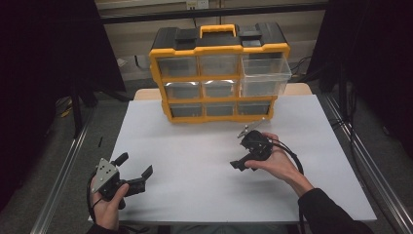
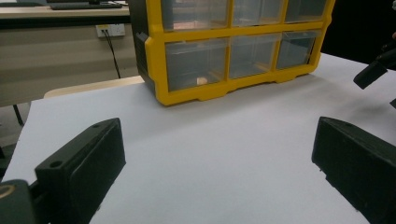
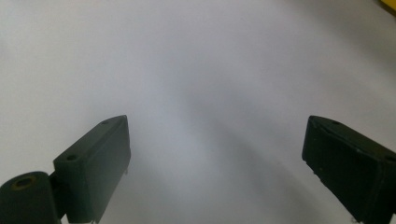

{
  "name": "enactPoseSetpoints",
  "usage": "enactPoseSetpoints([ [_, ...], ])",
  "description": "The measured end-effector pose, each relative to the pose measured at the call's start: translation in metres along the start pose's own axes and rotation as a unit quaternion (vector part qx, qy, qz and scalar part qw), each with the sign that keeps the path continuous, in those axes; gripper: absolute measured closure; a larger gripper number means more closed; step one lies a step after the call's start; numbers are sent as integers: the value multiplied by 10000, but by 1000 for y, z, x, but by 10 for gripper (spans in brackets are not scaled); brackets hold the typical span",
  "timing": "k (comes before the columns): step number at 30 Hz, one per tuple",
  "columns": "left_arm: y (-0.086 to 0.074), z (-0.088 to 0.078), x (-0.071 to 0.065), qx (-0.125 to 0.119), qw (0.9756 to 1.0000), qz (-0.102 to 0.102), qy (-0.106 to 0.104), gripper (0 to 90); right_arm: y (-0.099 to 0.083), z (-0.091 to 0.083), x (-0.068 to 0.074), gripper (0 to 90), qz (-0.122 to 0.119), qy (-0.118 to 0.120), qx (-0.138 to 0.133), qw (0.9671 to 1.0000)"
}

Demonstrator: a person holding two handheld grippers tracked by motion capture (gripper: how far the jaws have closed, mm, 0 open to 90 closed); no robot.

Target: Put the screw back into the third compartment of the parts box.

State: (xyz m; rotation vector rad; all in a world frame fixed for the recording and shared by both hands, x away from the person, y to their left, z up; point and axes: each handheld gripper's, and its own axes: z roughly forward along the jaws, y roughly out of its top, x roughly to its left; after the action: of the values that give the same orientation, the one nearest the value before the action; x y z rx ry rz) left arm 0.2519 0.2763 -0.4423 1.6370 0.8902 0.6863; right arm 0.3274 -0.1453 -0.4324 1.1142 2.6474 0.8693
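A yellow and black organizer (image 1: 219, 73) with clear drawers stands at the far middle of the white table (image 1: 195, 161). Its top right drawer (image 1: 265, 73) is pulled out toward me. In the left gripper view the organizer (image 2: 159, 70) shows a small tan thing (image 2: 201, 80) inside a bottom drawer. My left gripper (image 1: 134, 165) rests at the near left corner, open and holding nothing (image 2: 219, 163). A hand holds my right gripper (image 1: 242, 155) right of centre, pointing down at the bare table, jaws wide apart and holding nothing (image 3: 217, 163).
Metal rails (image 1: 63, 170) run along both sides of the table. A wall and a power socket (image 2: 109, 30) lie behind the organizer. One jaw of the right gripper (image 2: 373, 72) shows at the right edge of the left gripper view.
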Motion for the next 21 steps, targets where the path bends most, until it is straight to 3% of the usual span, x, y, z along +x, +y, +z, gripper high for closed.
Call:
enactPoseSetpoints([
  [5, 0, 0, 0, -14, 10000, -30, -19, 26, -8, -2, 0, 43, 108, 18, -315, 9994],
  [6, 0, 0, 0, -7, 10000, -20, -16, 26, -10, -3, -1, 43, 36, 8, -437, 9990],
  [9, 0, 0, 0, -14, 10000, -13, 1, 26, -15, -7, 0, 47, 199, -75, -507, 9985],
  [15, 0, 0, 0, -25, 10000, -31, -18, 26, -28, -15, -1, 67, 430, -86, -829, 9956],
  [21, 0, 0, 1, 1, 10000, 1, -27, 26, -43, -27, 0, 71, 626, -345, -1172, 9905],
])
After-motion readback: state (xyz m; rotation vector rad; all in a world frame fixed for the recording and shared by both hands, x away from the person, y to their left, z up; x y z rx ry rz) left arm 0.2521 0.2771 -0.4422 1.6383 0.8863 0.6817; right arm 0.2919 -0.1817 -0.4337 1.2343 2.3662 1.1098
